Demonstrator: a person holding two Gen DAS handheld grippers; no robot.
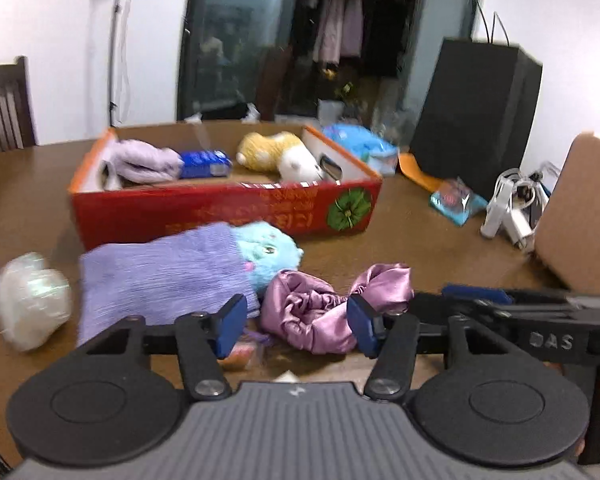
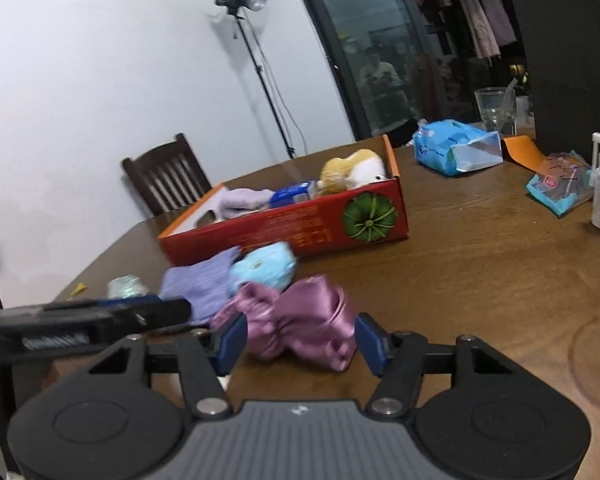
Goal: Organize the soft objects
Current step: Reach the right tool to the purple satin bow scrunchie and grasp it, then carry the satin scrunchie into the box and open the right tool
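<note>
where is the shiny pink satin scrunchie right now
The shiny pink satin scrunchie lies on the wooden table, in front of the red cardboard box, beside the fluffy light-blue plush toy.

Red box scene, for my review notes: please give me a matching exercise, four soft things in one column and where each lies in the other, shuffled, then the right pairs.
Things:
1. yellow plush toy
2. pink satin bonnet
3. blue plush toy
4. blue tissue pack

Places:
A. on the table beyond the red box
B. inside the red box
C. between the right gripper fingers
D. on the table against the box's front wall

Pairs: 1-B, 2-C, 3-D, 4-A
</note>
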